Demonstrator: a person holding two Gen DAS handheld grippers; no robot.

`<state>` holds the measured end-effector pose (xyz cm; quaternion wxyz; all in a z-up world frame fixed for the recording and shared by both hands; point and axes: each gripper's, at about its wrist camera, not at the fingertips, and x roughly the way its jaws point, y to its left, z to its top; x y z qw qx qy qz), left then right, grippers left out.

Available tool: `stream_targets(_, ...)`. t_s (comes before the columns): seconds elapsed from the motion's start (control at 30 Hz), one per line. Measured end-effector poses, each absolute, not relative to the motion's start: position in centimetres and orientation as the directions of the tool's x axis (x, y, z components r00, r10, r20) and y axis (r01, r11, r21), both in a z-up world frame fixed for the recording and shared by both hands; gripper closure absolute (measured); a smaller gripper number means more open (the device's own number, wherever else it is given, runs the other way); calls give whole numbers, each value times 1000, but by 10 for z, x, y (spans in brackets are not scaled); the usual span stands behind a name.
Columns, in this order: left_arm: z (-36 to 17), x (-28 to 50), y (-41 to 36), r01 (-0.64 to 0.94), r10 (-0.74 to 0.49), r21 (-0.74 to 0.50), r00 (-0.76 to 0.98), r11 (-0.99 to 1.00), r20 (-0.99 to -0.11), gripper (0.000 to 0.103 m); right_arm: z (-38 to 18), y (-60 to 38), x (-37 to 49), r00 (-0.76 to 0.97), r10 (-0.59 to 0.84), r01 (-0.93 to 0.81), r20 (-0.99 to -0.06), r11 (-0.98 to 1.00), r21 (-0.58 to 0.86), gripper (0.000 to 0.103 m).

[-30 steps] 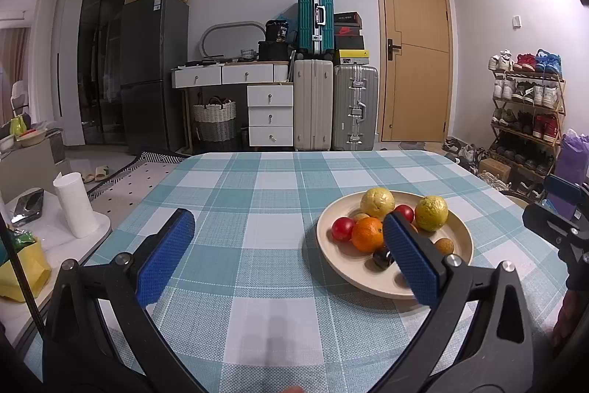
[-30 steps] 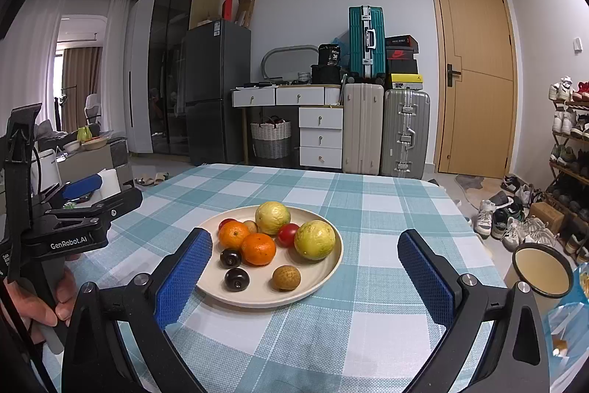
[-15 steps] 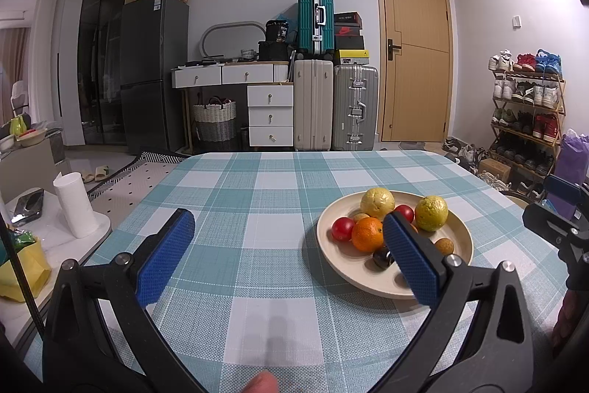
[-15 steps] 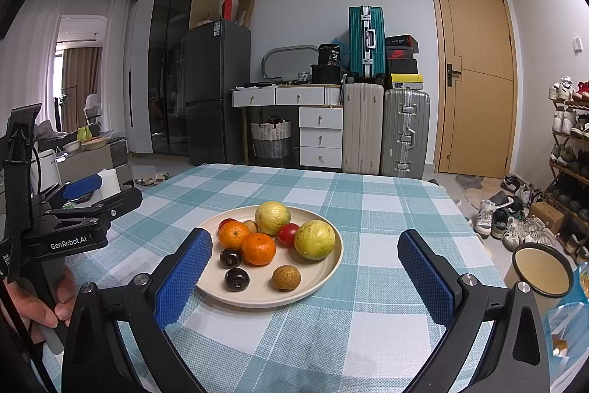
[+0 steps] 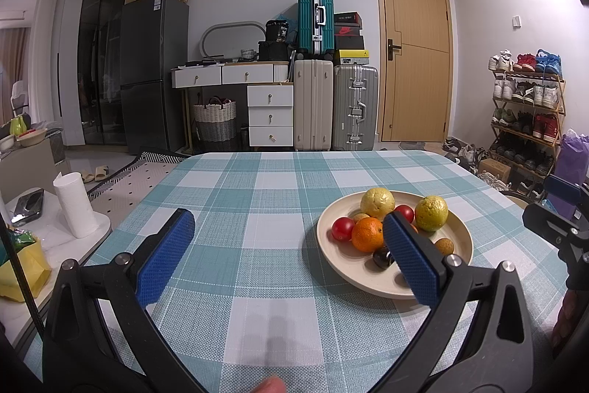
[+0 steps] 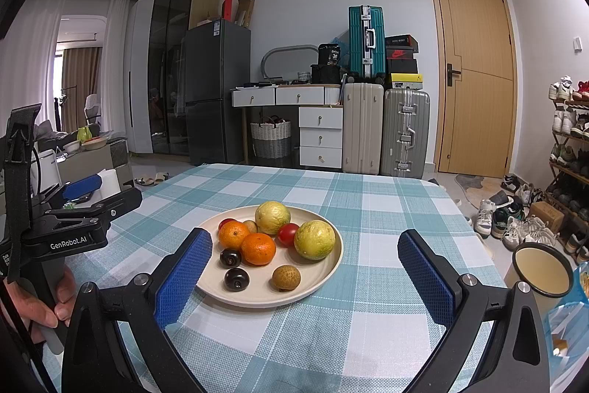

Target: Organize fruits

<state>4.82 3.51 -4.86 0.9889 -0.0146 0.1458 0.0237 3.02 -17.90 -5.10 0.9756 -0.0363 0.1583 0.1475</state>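
The left gripper (image 5: 291, 256) has its jaws spread wide and empty, hovering over bare checked cloth at the lower centre of its frame. The right gripper (image 6: 305, 273) is likewise wide and holds nothing.

All the fruit lies together on a round cream plate (image 6: 313, 290). In the right wrist view that plate sits dead ahead, low centre, its near rim reaching between the two blue pads. In the left wrist view the plate (image 5: 464, 242) lies off to the right, partly behind the right-hand pad. So the right gripper looks the nearer and the better lined up. The fruits are round, so there is no long axis to match.

On the plate are two yellow-green citrus fruits (image 6: 314, 240), two oranges (image 6: 258, 248), two red tomatoes (image 6: 287, 234), two dark plums (image 6: 236, 279) and a brown longan (image 6: 286, 277) at the near edge, standing apart from the rest. No fruit shows off the plate. That fits a finished gathering as well as a mixed pile waiting to be sorted.

The tabletop (image 6: 386, 209) wears a teal and white check cloth. An enamel mug (image 6: 543, 269) stands at the right edge of the right wrist view. Beyond are a fridge (image 5: 154, 72), a white drawer unit (image 5: 270, 115), stacked suitcases (image 5: 314, 17), a wooden door (image 5: 414, 43) and a shoe rack (image 5: 526, 113).
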Motion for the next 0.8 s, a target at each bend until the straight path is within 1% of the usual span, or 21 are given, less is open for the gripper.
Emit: stream_targets(0.8, -49, 49, 36, -51, 42, -22, 956, 998, -290, 1, -51, -179, 30, 906, 277, -299, -320, 954, -23, 0)
